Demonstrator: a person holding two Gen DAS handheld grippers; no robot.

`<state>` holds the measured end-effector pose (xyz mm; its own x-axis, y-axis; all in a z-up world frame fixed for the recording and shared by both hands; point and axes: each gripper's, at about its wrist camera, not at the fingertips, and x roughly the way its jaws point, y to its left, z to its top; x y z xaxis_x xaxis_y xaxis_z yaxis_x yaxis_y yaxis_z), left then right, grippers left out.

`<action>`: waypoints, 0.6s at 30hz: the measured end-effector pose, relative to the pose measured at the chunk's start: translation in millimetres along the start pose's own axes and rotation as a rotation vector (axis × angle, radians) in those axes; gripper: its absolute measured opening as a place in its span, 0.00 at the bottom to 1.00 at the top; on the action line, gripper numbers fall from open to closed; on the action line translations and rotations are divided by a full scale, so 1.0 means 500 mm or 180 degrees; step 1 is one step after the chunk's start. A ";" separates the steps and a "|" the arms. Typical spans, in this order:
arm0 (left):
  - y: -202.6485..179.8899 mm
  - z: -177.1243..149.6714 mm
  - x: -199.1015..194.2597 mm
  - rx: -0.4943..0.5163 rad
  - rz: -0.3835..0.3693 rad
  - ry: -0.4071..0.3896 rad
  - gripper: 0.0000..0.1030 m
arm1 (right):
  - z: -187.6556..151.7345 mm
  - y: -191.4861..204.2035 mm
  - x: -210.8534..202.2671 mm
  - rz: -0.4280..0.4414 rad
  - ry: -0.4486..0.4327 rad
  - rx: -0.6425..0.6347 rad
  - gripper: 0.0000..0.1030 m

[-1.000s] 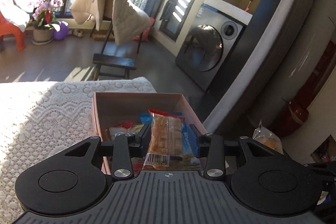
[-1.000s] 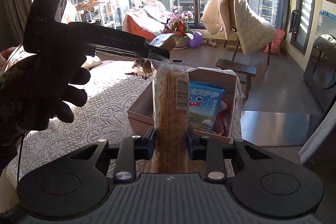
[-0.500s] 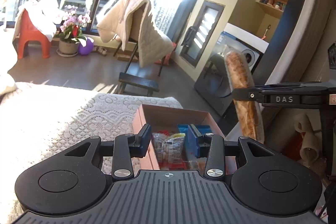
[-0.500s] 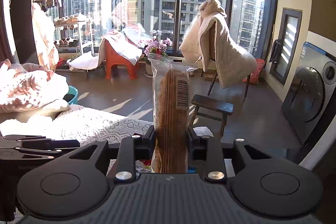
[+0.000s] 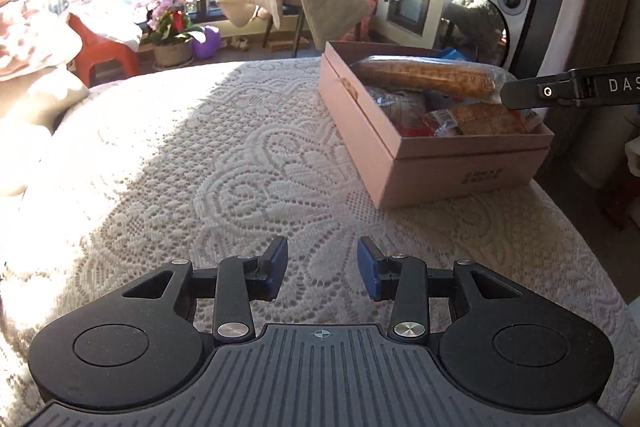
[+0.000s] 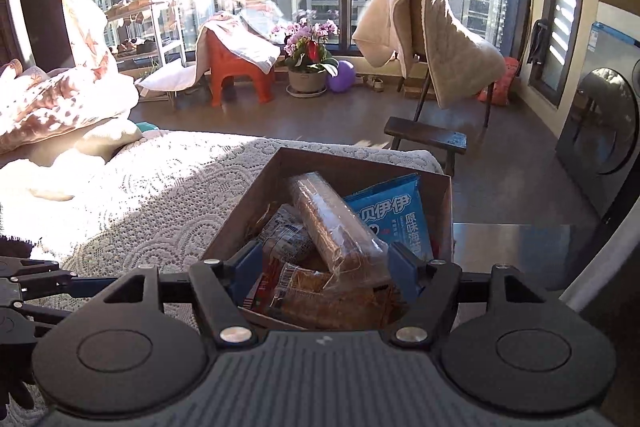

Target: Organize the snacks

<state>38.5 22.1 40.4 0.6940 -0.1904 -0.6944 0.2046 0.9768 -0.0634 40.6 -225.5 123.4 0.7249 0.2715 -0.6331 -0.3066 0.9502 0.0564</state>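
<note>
A pink cardboard box (image 5: 420,151) stands on the lace-covered table at the right; it also shows in the right wrist view (image 6: 256,195). A long clear pack of brown biscuits (image 6: 332,223) lies loose on top of the other snacks, also seen in the left wrist view (image 5: 424,77). A blue seaweed snack bag (image 6: 394,219) leans at the box's right. My right gripper (image 6: 324,267) is open over the box's near end, jaws wide on either side of the biscuit pack. My left gripper (image 5: 322,273) is open and empty, low over the lace cloth, left of the box.
The lace tablecloth (image 5: 200,155) covers the table. The table edge drops off at the right (image 5: 592,251). A chair draped with a blanket (image 6: 428,43), a dark bench (image 6: 426,137), a flower pot (image 6: 308,67) and a washing machine (image 6: 604,123) stand beyond.
My right gripper lowered the biscuit pack into the box and opened, releasing it. My left gripper let go of its small snack pack earlier and pulled back left, low over the cloth.
</note>
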 end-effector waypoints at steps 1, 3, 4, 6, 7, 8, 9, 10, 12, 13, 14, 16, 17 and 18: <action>-0.006 -0.012 0.000 0.0014 0.0030 0.0019 0.41 | -0.027 0.005 -0.006 -0.0011 -0.0007 0.0052 0.74; -0.015 -0.043 0.005 0.0004 0.0053 0.0078 0.42 | -0.081 0.014 -0.009 -0.0055 0.0026 0.0144 0.74; -0.020 -0.047 0.012 -0.0003 0.0080 0.0063 0.43 | -0.100 0.018 -0.005 -0.0073 0.0052 0.0173 0.74; -0.038 -0.059 0.012 0.0049 0.0206 -0.0021 0.43 | -0.143 0.024 0.006 -0.0112 0.0138 0.0272 0.74; -0.043 -0.060 0.013 0.0051 0.0246 -0.0033 0.44 | -0.165 0.029 0.017 -0.0115 0.0211 0.0302 0.74; -0.051 -0.063 0.014 0.0043 0.0276 -0.0052 0.46 | -0.180 0.033 0.026 -0.0127 0.0268 0.0301 0.74; -0.055 -0.063 0.014 0.0033 0.0279 -0.0065 0.51 | -0.191 0.037 0.033 -0.0159 0.0314 0.0278 0.74; -0.059 -0.064 0.016 0.0021 0.0294 -0.0079 0.51 | -0.205 0.043 0.042 -0.0223 0.0362 0.0233 0.74; -0.064 -0.064 0.021 -0.0025 0.0294 -0.0097 0.60 | -0.226 0.057 0.044 -0.0353 0.0270 0.0111 0.77; -0.067 -0.064 0.022 -0.0043 0.0292 -0.0109 0.62 | -0.231 0.061 0.043 -0.0420 0.0241 0.0093 0.82; -0.071 -0.066 0.026 -0.0055 0.0295 -0.0130 0.67 | -0.235 0.063 0.043 -0.0458 0.0217 0.0120 0.84; -0.084 -0.071 0.031 -0.0037 0.0336 -0.0186 0.74 | -0.241 0.056 0.045 -0.0483 0.0206 0.0236 0.90; -0.093 -0.075 0.034 -0.0011 0.0387 -0.0233 0.76 | -0.243 0.051 0.045 -0.0491 0.0219 0.0288 0.92; -0.098 -0.079 0.035 -0.0010 0.0427 -0.0282 0.76 | -0.243 0.048 0.046 -0.0515 0.0240 0.0339 0.95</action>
<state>13.1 -25.2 3.0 0.7732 -0.0660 -0.6308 0.1040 0.9943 0.0233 -24.8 -214.9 16.5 0.7099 0.1055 -0.6963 -0.1201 0.9924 0.0278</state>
